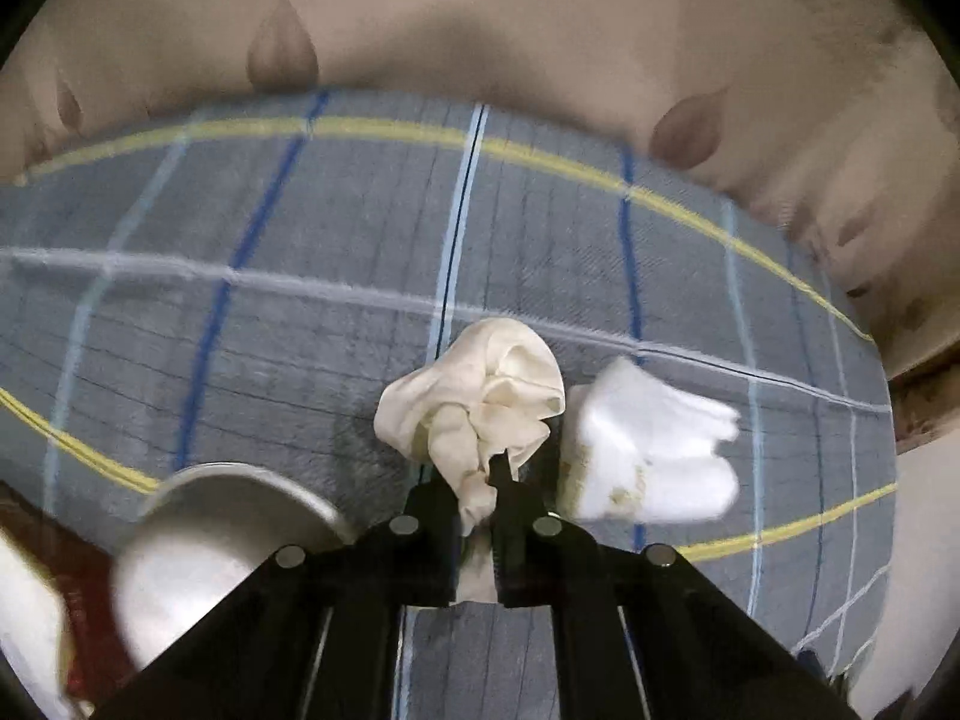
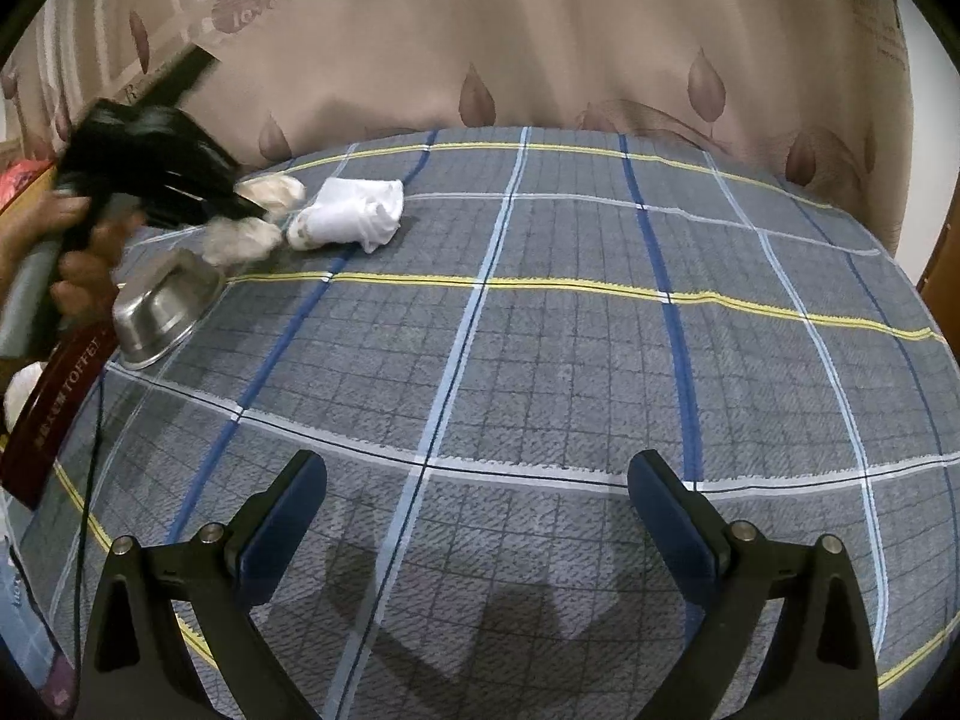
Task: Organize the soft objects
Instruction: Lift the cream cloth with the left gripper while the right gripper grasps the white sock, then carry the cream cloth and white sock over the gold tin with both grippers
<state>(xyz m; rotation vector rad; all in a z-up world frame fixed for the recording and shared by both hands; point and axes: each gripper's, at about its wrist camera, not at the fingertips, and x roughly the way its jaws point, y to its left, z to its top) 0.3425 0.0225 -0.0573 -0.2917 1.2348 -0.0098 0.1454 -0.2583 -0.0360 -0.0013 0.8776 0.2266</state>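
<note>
With the left gripper (image 1: 480, 501) clamped on the crumpled cream cloth (image 1: 480, 402), lift straight and clear the steel bowl (image 1: 198, 534) rim; the right gripper (image 2: 474, 516) gapes empty.

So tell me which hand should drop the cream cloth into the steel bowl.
Left. Its tongs are already shut on the cream cloth, with the bowl right beside them. The right tongs hang open over bare bedsheet, far from both.
</note>
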